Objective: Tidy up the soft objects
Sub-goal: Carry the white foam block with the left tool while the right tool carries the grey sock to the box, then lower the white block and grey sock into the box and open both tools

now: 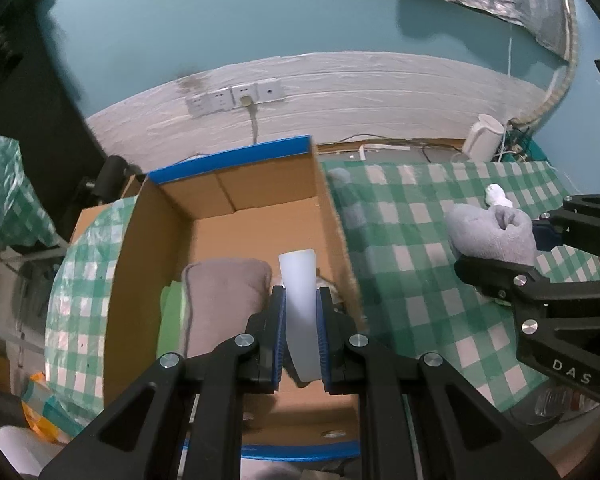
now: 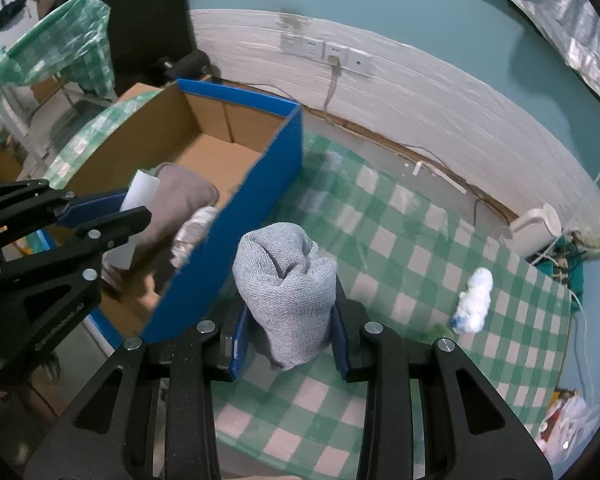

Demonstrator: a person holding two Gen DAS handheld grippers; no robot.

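Right wrist: green-checked tablecloth [image 2: 400, 240] below a teal wall [image 2: 420, 8].

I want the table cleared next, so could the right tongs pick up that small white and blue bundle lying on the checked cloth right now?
Probably not yet: the right tongs are shut on a rolled grey towel. The bundle itself lies unobstructed.

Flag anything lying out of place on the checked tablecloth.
One stray: a small white bundle with blue marks lies alone on the checked tablecloth, well right of the cardboard box, where a grey-brown cushion already sits. Nothing looks spilled or damaged.
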